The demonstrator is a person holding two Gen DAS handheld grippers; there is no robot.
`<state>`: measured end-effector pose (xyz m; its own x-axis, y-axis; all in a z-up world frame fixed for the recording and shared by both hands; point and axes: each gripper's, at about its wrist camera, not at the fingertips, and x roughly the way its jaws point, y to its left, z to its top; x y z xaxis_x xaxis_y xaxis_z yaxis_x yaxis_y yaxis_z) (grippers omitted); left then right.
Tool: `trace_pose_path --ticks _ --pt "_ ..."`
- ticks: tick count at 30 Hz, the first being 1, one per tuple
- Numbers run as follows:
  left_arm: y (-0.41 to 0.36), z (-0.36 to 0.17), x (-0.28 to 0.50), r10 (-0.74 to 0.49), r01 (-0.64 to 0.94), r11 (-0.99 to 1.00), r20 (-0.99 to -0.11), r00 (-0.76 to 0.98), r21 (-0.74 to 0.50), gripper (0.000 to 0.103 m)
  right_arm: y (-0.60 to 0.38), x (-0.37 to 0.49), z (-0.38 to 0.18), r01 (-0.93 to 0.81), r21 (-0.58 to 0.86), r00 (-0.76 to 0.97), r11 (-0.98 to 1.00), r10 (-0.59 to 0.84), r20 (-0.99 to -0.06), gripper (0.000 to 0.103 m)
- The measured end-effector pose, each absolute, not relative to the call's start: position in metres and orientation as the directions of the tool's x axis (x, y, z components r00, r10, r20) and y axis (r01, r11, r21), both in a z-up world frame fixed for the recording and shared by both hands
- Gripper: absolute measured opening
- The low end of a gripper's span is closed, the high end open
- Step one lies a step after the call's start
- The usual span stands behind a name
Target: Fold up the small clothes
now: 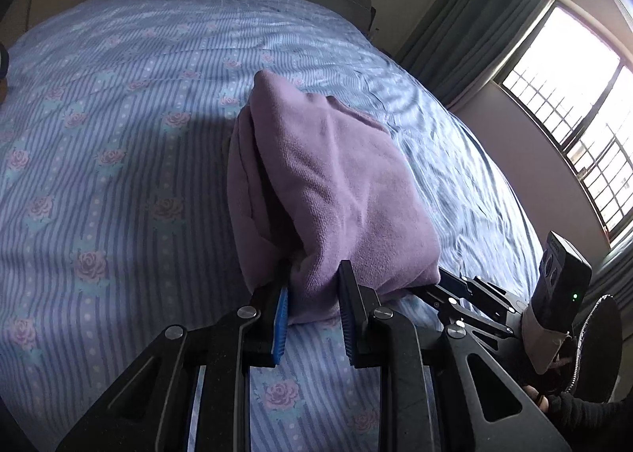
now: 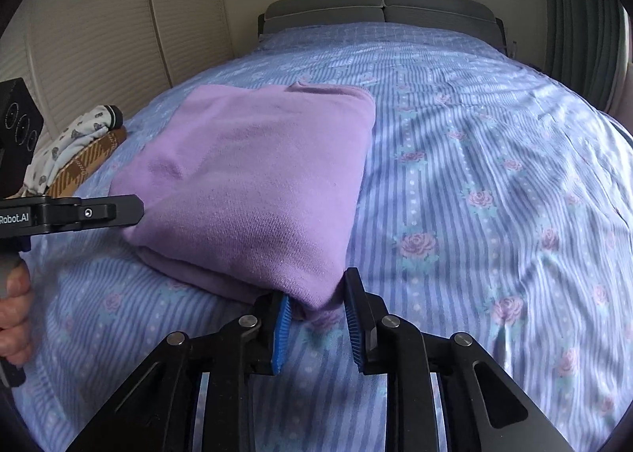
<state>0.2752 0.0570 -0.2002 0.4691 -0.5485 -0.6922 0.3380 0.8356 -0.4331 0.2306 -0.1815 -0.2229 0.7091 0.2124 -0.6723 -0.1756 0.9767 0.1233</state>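
Observation:
A folded purple garment (image 1: 328,183) (image 2: 253,175) lies on the blue striped, rose-printed bed sheet (image 1: 118,175) (image 2: 494,175). In the left wrist view my left gripper (image 1: 314,294) is shut on the garment's near edge, with fabric bunched between the blue pads. My right gripper (image 2: 316,301) is shut on the near right corner, which fills the gap between its pads. Each gripper shows in the other's view: the right one (image 1: 455,290) at the garment's right corner, the left one (image 2: 130,210) at its left edge. A hand (image 2: 16,301) holds the left gripper's handle.
A small pile of other clothes (image 2: 79,143), white patterned and brown plaid, lies at the bed's left edge. Grey pillows (image 2: 379,9) line the head of the bed. A barred window (image 1: 573,104) and curtains stand on the right, pale cupboard doors (image 2: 99,36) on the left.

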Motion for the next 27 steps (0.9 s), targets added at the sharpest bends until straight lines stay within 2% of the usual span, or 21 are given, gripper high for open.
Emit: trace_pose_path --ticks 1,3,4,5,7,11,16,18,22,27 --pt "0.055 -0.194 0.274 -0.540 0.337 0.841 -0.693 0.478 -0.423 0.025 -0.183 0.229 -0.220 -0.180 0.132 0.713 0.975 0.222 -0.665 0.029" --pt "0.052 -0.178 0.274 -0.541 0.356 0.840 -0.683 0.490 -0.410 0.034 -0.186 0.221 -0.212 -0.163 0.132 0.733 0.978 0.209 -0.647 0.048" --pt "0.050 -0.169 0.274 -0.545 0.367 0.837 -0.674 0.498 -0.406 0.042 -0.189 0.217 -0.207 -0.157 0.134 0.745 0.978 0.207 -0.634 0.050" --pt "0.049 -0.161 0.275 -0.548 0.378 0.835 -0.664 0.508 -0.401 0.045 -0.192 0.213 -0.201 -0.162 0.150 0.755 0.975 0.220 -0.617 0.054" --pt "0.047 -0.147 0.282 -0.555 0.397 0.830 -0.653 0.515 -0.392 0.046 -0.201 0.205 -0.187 -0.176 0.187 0.782 0.967 0.252 -0.570 0.056" --pt "0.046 -0.136 0.315 -0.525 0.378 0.849 -0.677 0.517 -0.370 0.046 -0.218 0.202 -0.156 -0.181 0.227 0.836 0.957 0.271 -0.476 0.072" --pt "0.048 -0.160 0.364 -0.474 0.295 0.880 -0.743 0.473 -0.373 0.045 -0.223 0.241 -0.144 -0.151 0.239 0.836 0.959 0.253 -0.487 0.072" --pt "0.049 -0.172 0.377 -0.465 0.268 0.885 -0.760 0.455 -0.381 0.040 -0.222 0.259 -0.146 -0.146 0.246 0.825 0.958 0.255 -0.503 0.072" --pt "0.053 -0.184 0.385 -0.483 0.258 0.875 -0.754 0.446 -0.408 0.015 -0.219 0.293 -0.161 -0.126 0.272 0.785 0.954 0.264 -0.561 0.072" --pt "0.061 -0.186 0.382 -0.460 0.239 0.888 -0.743 0.486 -0.394 0.014 -0.220 0.315 -0.181 -0.102 0.352 0.743 0.930 0.306 -0.595 0.069"
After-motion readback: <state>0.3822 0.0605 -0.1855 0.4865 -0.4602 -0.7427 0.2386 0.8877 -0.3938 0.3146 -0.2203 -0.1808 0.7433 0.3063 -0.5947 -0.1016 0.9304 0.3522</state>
